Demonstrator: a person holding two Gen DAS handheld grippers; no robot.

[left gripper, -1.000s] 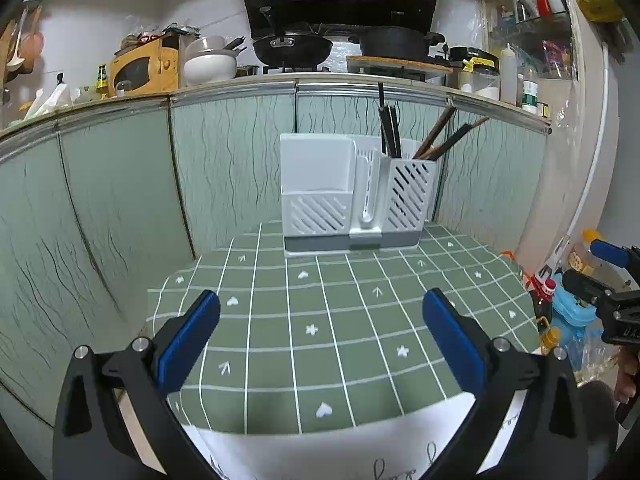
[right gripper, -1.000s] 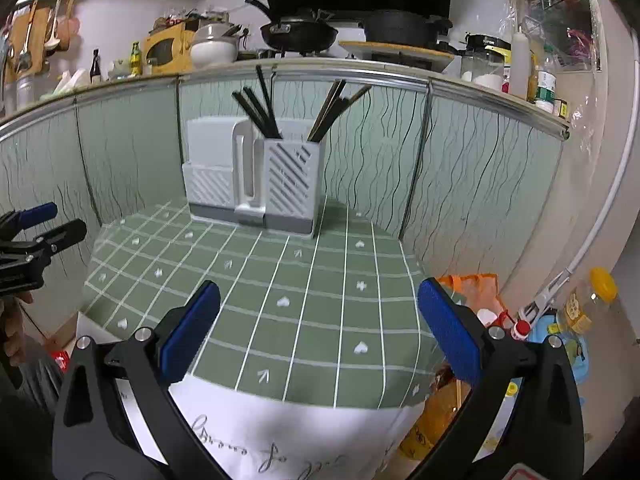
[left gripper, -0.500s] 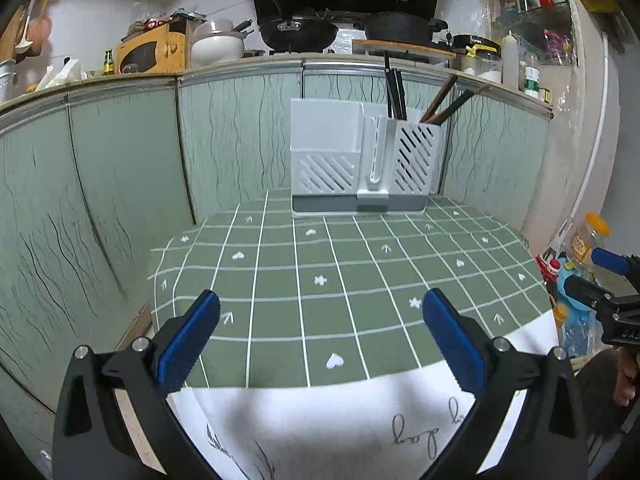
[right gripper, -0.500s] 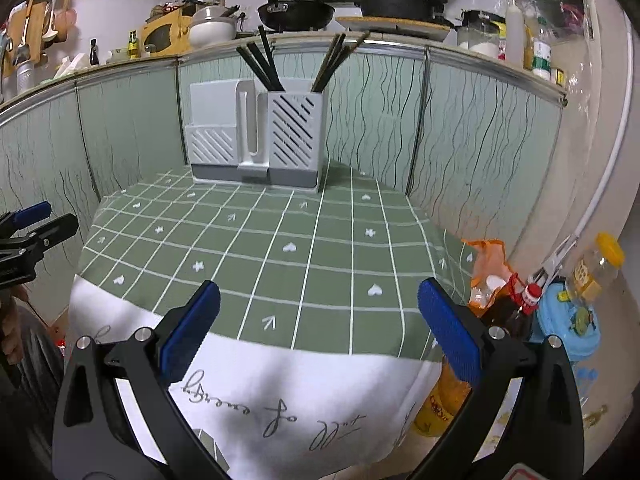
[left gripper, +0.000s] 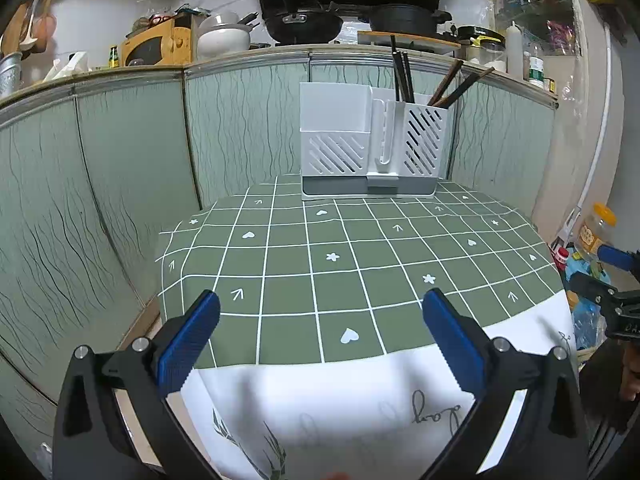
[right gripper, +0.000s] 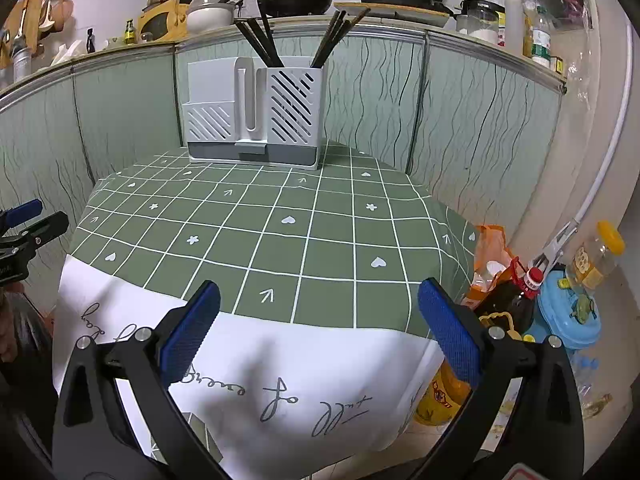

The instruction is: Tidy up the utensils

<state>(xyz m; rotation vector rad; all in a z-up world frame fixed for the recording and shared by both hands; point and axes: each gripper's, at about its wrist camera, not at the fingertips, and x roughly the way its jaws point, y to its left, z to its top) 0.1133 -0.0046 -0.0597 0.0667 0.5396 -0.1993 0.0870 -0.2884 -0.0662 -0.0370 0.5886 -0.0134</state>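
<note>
left wrist view: my left gripper (left gripper: 320,316) hangs over the near edge of the green checked tablecloth (left gripper: 352,256), jaws wide apart, nothing held. my right gripper (right gripper: 318,308) is likewise spread and bare. the white utensil holder (right gripper: 256,120) stands at the far edge against the wall panels, chopsticks (right gripper: 260,44) upright in its right compartment. bottles (right gripper: 516,296) crowd the floor to the right.
</note>
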